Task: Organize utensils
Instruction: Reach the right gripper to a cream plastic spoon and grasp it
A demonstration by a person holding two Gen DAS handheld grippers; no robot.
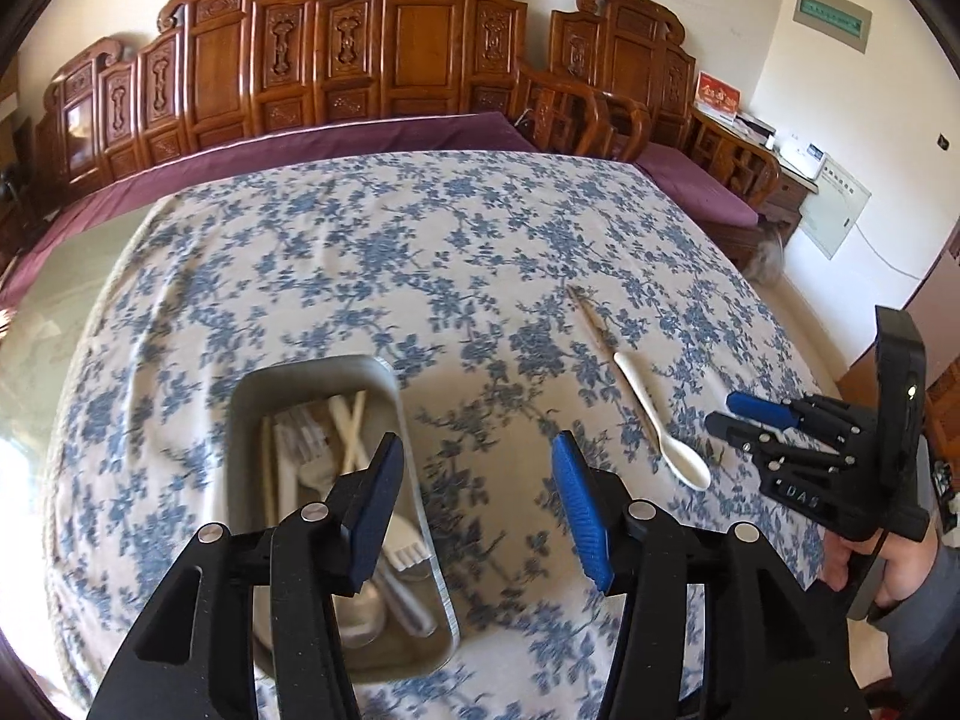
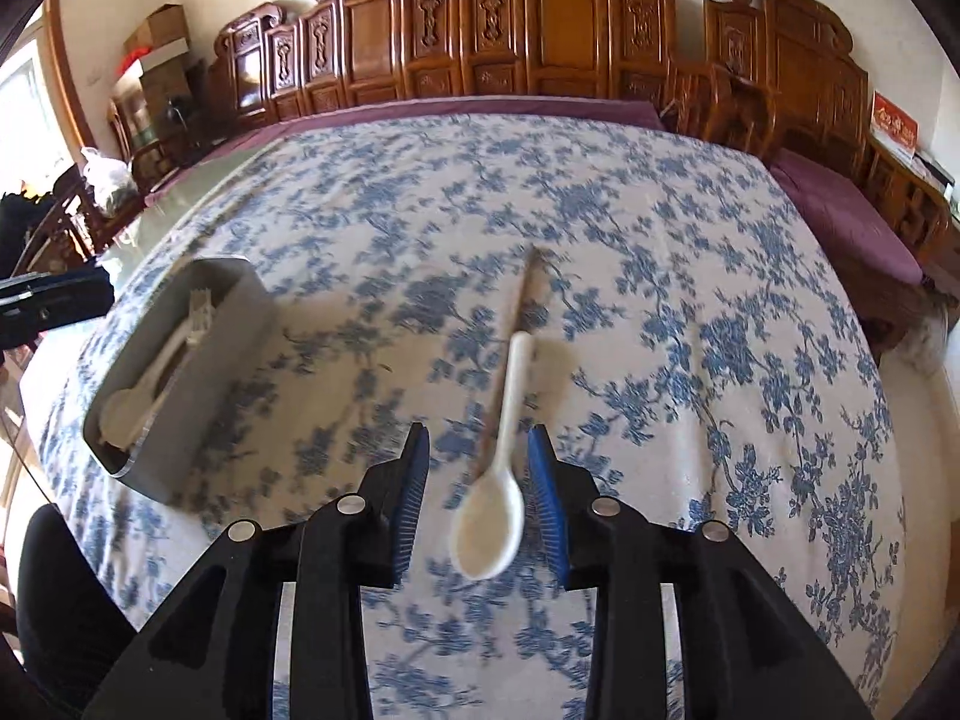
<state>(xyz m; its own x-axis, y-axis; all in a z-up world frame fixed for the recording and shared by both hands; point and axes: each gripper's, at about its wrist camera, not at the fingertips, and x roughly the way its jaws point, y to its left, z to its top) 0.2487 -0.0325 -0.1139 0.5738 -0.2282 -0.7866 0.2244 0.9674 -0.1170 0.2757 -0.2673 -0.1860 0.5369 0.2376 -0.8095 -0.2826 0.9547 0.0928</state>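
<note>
A grey metal tray (image 1: 240,414) lies on the flowered tablecloth and holds several utensils: pale chopsticks, white plastic forks and spoons, a metal spoon. My left gripper (image 1: 475,444) hovers open over the tray's right rim with nothing between its fingers. To the right a white spoon (image 1: 654,426) lies on the cloth, and a thin brown stick (image 1: 591,315) lies along its handle. My right gripper (image 2: 478,432) is open just above the white spoon (image 2: 489,516), whose bowl shows between the blue pads (image 2: 546,480) without touching them. The tray (image 2: 234,324) is off to its left.
The table's far edge meets a carved wooden bench (image 1: 414,48) with a purple cushion (image 1: 360,138). A second seat (image 2: 840,210) stands at the right. A hand (image 1: 900,564) holds the right gripper (image 1: 729,414) near the table's right edge.
</note>
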